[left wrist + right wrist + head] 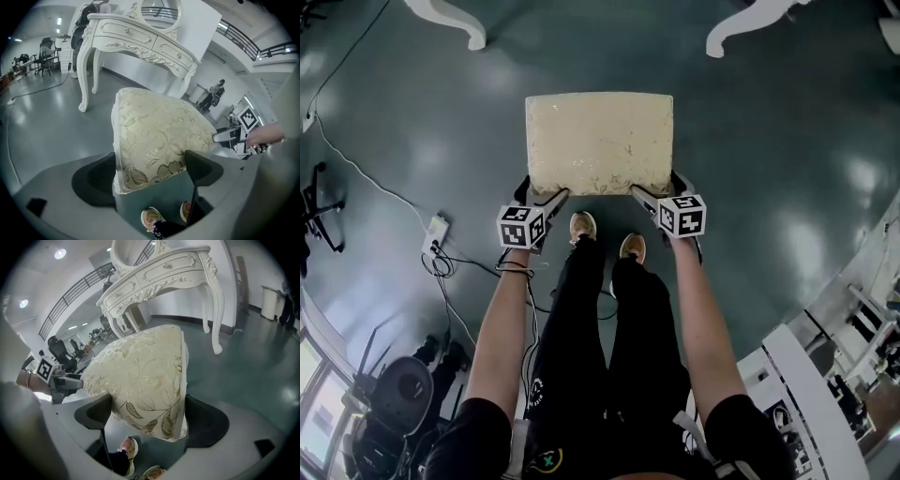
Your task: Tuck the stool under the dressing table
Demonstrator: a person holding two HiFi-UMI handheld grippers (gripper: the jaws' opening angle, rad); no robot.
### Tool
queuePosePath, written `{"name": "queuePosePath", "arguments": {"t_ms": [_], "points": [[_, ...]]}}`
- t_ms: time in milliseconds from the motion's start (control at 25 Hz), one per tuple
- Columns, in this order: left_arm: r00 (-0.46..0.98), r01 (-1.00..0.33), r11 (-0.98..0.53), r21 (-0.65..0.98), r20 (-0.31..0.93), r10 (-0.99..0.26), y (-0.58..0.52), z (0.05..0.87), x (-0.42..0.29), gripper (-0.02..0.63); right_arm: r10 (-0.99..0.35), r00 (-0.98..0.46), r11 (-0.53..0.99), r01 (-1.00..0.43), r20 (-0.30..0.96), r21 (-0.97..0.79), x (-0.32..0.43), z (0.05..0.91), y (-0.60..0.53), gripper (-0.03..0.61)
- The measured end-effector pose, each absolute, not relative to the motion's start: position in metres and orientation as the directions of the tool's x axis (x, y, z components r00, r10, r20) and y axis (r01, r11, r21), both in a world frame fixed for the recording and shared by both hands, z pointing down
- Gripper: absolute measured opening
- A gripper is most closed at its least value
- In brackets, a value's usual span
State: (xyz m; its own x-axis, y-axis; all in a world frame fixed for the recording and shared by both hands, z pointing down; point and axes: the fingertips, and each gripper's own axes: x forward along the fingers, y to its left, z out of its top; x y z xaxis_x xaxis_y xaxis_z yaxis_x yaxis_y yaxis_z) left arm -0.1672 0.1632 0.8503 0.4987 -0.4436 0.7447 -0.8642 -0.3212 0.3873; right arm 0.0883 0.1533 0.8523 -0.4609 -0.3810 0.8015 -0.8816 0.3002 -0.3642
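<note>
The left gripper [537,195] and right gripper [662,189] each clamp 1 near corner of the stool [598,141], whose soft padding probably squashes, favouring its firmer rim.

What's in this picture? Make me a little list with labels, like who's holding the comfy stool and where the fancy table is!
stool: cream seat, gold leaf pattern
left gripper: jaws clamp the seat's near left corner
right gripper: jaws clamp its near right corner
dressing table: white, carved, ahead of the stool
tucked under: not yet
</note>
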Motion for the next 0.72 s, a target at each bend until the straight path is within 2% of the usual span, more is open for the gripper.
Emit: {"name": "queuePosePath", "arguments": {"t_ms": [720], "points": [[0.416,-0.909,-0.222,0.352,0.753,-0.511,0.018,0.837,-0.160,0.465,-0.438,-0.469,0.287,-0.881,0.767,-0.375,0.100,0.838,0.001,0.501]]}}
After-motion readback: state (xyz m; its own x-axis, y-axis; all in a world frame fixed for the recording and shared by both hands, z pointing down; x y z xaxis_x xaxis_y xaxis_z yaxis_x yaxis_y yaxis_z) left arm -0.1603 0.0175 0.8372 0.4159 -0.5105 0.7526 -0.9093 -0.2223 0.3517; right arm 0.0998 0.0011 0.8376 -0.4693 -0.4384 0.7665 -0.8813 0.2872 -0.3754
